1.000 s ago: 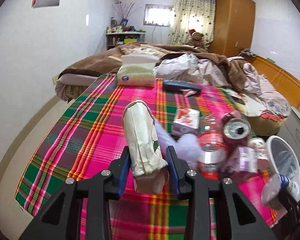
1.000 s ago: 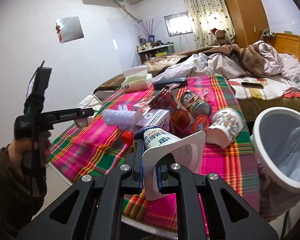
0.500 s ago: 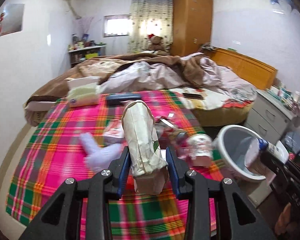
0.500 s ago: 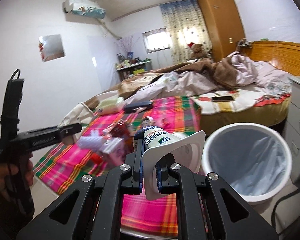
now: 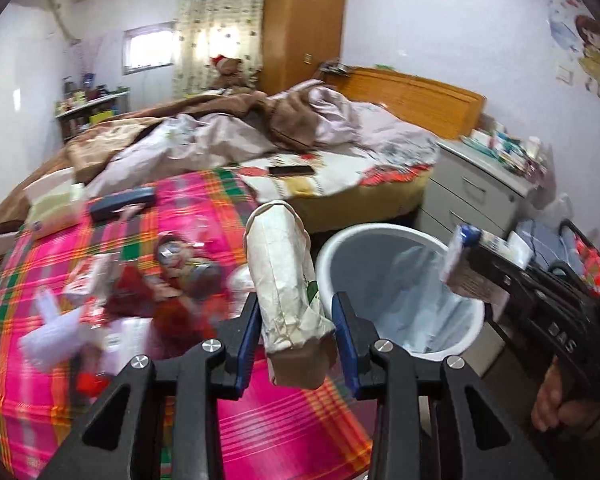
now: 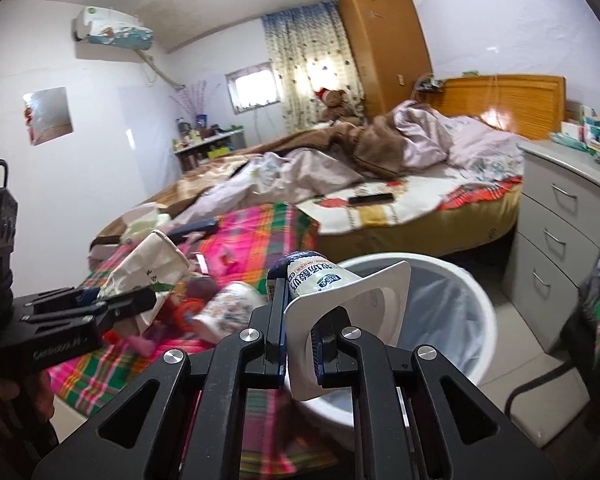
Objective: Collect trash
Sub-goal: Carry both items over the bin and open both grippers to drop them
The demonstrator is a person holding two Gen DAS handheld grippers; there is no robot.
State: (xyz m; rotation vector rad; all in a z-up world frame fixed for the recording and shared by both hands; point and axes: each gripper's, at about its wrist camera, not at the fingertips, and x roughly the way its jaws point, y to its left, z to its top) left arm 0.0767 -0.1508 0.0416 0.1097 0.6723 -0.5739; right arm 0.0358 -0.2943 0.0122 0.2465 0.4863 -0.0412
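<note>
Plaid cloth (image 5: 260,432) pink, green, orange stripes. Paper bag (image 5: 284,280) off-white, green mark, brown base. Bin (image 5: 332,256) white, pale blue liner. Yogurt cup (image 6: 340,288) white with blue label. Wardrobe (image 5: 304,24) orange-brown. Curtain (image 6: 308,64) cream, dotted, blue top. Gripper pads (image 5: 247,332) blue.

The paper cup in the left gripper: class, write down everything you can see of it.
The paper cup is cream, creased and crushed, with a small green print near its rim and a brown inside at its squashed mouth. The left gripper pinches it near the mouth between blue pads, base pointing away. It hangs above the plaid cloth, beside the white bin. The right view shows it tilted, with dark lettering on its side.
</note>
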